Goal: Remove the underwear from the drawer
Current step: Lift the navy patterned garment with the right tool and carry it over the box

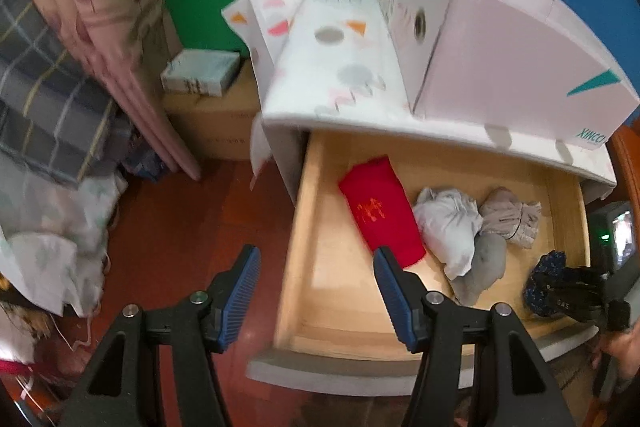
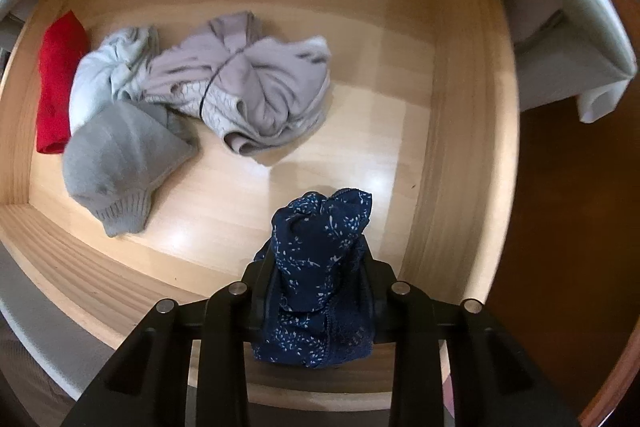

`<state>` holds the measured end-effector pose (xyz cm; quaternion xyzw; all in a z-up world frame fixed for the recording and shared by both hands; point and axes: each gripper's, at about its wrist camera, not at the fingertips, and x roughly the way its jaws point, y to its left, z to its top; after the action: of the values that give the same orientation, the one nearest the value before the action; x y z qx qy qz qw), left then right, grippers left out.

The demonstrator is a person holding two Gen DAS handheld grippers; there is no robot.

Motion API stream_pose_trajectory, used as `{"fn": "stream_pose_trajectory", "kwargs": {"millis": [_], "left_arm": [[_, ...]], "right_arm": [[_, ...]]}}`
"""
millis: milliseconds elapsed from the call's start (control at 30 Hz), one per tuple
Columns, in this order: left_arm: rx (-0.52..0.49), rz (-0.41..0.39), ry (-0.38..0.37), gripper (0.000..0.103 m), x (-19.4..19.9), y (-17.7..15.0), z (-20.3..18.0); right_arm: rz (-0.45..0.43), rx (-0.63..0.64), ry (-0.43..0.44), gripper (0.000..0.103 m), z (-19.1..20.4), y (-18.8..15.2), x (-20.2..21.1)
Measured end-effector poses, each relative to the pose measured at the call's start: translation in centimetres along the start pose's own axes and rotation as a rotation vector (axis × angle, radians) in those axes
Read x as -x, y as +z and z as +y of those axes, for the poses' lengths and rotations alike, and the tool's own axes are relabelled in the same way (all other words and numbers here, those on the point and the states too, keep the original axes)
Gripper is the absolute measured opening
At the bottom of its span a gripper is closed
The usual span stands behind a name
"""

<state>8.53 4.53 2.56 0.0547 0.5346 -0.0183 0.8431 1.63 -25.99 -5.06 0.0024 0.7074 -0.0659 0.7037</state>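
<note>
Right tool (image 2: 320,267) pinches bunched navy speckled underwear (image 2: 320,251) over wood drawer (image 2: 452,131); left tool (image 1: 316,291) open.

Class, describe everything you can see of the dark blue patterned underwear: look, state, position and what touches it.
The dark blue underwear is thin, soft-looking fabric with small pale speckles and a lacy edge low down. It is bunched and crumpled, clamped between the closed fingers of the right gripper, its top sticking up past them. It hangs above the near right part of the open wooden drawer, apart from the other clothes.
</note>
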Motion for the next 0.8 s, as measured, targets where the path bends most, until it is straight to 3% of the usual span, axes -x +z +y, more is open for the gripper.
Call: {"fn": "stream_pose_trajectory", "kwargs": {"millis": [333,633,800], "left_arm": [[0.092,0.094,-0.016,0.060,-4.2,-3.1,-1.6],[0.128,0.036,-0.021,0.060,-3.3,-3.6,-0.9],[0.084,0.027,-0.008,0.060,-3.2,-3.6,-1.6]], "right_arm": [[-0.153,-0.051,0.055,0.029,-0.5,-0.4,3.9],[-0.285,-0.049,0.079,0.029,-1.8,-1.5,10.1],[-0.364,-0.041,0.087,0.029,-3.1,-1.8,14.5]]}}
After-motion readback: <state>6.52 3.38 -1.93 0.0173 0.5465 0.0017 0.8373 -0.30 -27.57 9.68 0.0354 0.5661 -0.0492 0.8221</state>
